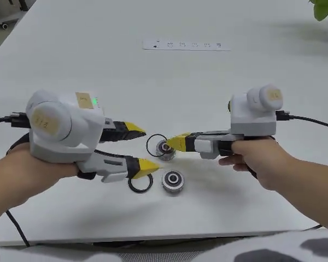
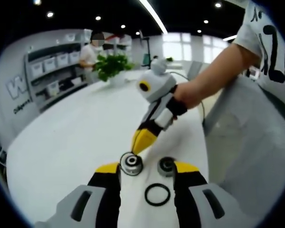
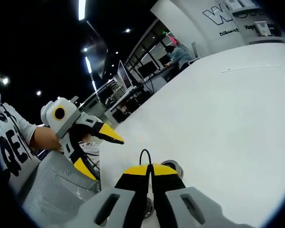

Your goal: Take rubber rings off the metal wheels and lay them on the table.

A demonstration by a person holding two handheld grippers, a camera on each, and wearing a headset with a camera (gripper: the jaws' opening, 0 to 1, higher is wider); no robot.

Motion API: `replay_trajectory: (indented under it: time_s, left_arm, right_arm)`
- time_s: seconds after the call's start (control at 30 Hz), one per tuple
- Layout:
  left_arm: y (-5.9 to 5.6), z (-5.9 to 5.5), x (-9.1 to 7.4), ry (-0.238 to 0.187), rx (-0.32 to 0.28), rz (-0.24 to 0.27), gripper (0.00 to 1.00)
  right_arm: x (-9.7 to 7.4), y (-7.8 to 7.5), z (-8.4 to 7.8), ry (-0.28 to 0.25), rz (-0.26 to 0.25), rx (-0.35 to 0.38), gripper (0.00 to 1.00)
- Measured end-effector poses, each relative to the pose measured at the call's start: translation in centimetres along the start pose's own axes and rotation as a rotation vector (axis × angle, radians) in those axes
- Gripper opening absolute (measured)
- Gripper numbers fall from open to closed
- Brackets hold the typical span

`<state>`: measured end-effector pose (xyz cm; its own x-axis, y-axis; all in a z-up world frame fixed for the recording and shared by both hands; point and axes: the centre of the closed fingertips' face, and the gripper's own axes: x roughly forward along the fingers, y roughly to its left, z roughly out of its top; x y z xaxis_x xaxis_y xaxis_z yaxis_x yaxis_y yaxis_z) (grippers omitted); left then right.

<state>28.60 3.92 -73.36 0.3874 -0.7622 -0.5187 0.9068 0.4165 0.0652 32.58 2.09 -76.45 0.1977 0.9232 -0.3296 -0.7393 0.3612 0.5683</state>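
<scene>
Head view: clamping the right gripper (image 1: 177,143) on the rim of a rubber ring (image 1: 147,146), jaws pressed together on it. Holding that ring tilted up off the white table (image 1: 224,87), hole facing mostly upward, free edge reaching toward the left gripper (image 1: 140,147), pinched edge overlapping the first wheel (image 1: 165,151); no telling whether freed from that wheel or hooked on it. Holding the left gripper with jaws spread wide, gripping nothing. Showing a second wheel (image 1: 173,181) lying flat, axle pointing up, just beside a loose ring (image 1: 140,191) lying flat on the table.

Left gripper view: spreading the left gripper (image 2: 147,167) wide, gripping nothing, with the first wheel (image 2: 131,164) just inside one yellow tip and the second wheel (image 2: 166,165) just inside the other, both hub-up. Showing the loose ring (image 2: 146,194) lying flat between the jaws, nearer the camera. Bringing the right gripper (image 2: 143,141) in from above, tip meeting the first wheel.

Right gripper view: pressing the right gripper (image 3: 151,170) closed on the rubber ring (image 3: 145,151), seen nearly edge-on as a thin loop rising past the tips. Showing a wheel (image 3: 173,166) just beyond the tips. Facing the left gripper (image 3: 99,152), jaws wide apart.
</scene>
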Motion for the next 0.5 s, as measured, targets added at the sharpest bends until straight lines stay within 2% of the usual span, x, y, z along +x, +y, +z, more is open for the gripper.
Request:
replay_trajectory:
  time_s: [0.27, 0.5]
  left_arm:
    - [0.6, -0.7, -1.8, -0.006, -0.028, 0.037, 0.48]
    - [0.4, -1.6, -2.7, -0.002, -0.052, 0.052, 0.52]
  right_arm:
    - [0.6, 1.2, -0.5, 0.031, 0.031, -0.020, 0.00]
    - [1.0, 2.2, -1.0, 0.058, 0.060, -0.038, 0.00]
